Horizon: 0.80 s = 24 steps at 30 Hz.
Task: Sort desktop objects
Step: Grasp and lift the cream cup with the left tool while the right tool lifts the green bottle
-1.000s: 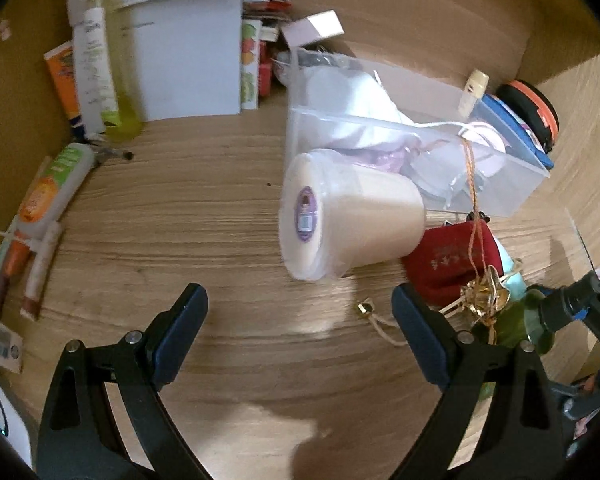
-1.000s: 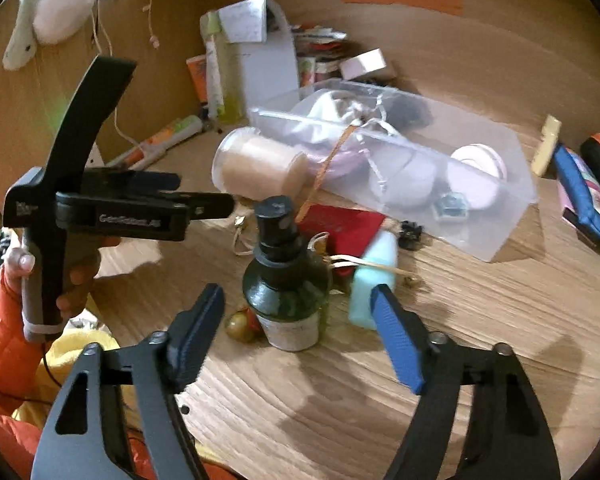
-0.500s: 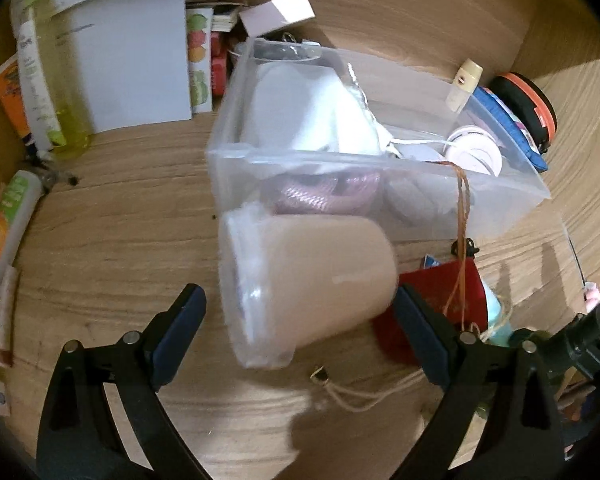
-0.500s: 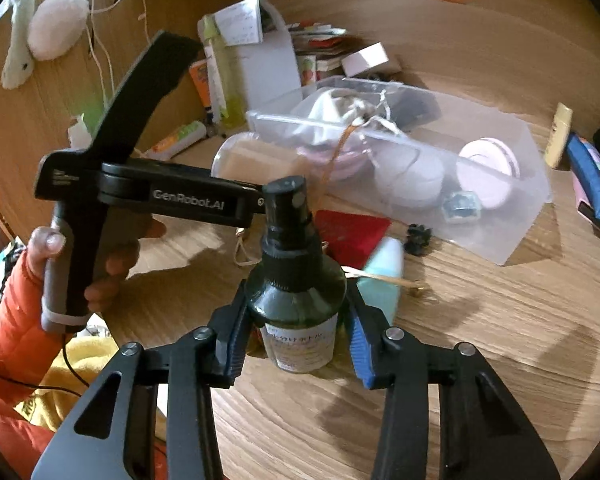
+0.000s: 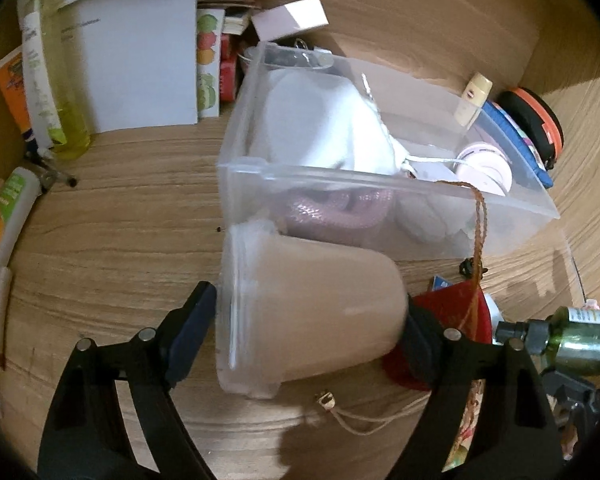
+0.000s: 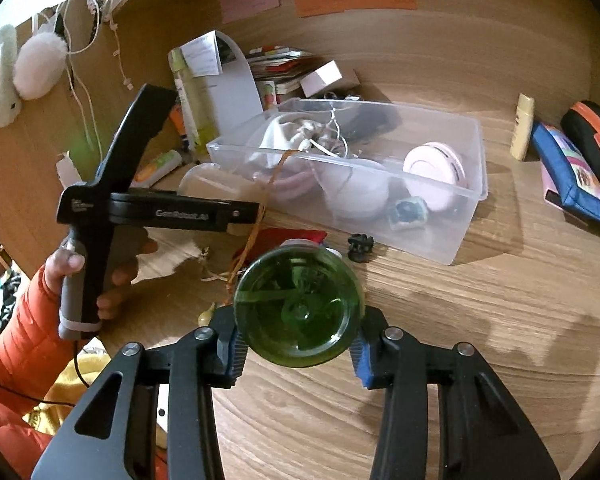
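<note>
Right gripper [image 6: 296, 346] clamped on green glass bottle [image 6: 298, 306], tipped so its base faces the camera, lifted off the wooden desk [image 6: 480, 320], in front of the clear plastic bin [image 6: 466, 200]. Left gripper [image 5: 306, 326] jaws closing around sideways plastic cup [image 5: 304, 312]; pads at its rim and base, cup lying against the bin's near wall. Red pouch [image 5: 456, 308] with cord just right of cup, between cup and bottle. Small black clip [image 6: 360, 246] sits just in front of bin. Blue pouch [image 6: 572, 172] right of bin.

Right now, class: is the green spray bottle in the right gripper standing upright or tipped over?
Tipped. The green spray bottle shows its round base to the right wrist camera, and the left wrist view shows it lying sideways between the right gripper's pads.
</note>
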Motion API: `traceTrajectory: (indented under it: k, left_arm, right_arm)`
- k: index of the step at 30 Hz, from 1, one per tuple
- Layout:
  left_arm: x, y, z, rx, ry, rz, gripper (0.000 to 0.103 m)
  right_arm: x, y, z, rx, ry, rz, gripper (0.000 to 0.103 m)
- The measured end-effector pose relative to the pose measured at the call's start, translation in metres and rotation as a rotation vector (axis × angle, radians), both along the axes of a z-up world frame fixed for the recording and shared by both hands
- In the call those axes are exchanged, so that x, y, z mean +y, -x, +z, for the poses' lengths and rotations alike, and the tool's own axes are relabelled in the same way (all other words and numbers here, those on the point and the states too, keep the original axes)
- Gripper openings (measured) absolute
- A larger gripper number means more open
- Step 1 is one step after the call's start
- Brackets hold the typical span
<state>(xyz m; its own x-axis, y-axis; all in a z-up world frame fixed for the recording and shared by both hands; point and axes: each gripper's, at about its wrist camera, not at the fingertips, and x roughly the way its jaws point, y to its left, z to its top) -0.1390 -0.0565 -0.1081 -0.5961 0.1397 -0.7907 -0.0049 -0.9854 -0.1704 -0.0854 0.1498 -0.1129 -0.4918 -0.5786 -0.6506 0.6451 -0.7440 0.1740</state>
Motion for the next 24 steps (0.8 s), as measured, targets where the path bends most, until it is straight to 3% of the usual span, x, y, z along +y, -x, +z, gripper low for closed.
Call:
traceTrajectory:
  k: [2, 4, 8, 14, 18, 24]
  left_arm:
    - [0.0, -0.007, 0.006, 0.037, 0.006, 0.003, 0.069]
    - [0.005, -0.014, 0.012, 0.08, 0.064, 0.017, 0.066]
    - [0.012, -0.019, 0.014, 0.114, 0.098, 0.012, 0.066]
    - [0.003, -0.023, 0.013, 0.112, 0.023, 0.01, 0.066]
    - [-0.002, -0.028, 0.019, 0.127, 0.015, 0.032, 0.066]
    - [-0.009, -0.04, 0.048, 0.186, -0.013, 0.048, 0.066]
  right_arm:
    - [0.002, 0.0, 0.002, 0.007, 0.006, -0.002, 0.038]
    - [0.005, -0.001, 0.007, 0.019, 0.012, -0.007, 0.038]
    - [0.008, 0.001, 0.015, 0.041, 0.019, -0.019, 0.038]
    - [0.014, 0.001, 0.029, 0.071, 0.039, -0.035, 0.038]
    - [0.018, 0.004, 0.037, 0.094, 0.044, -0.053, 0.038]
    - [0.027, 0.016, 0.046, 0.115, 0.06, -0.079, 0.038]
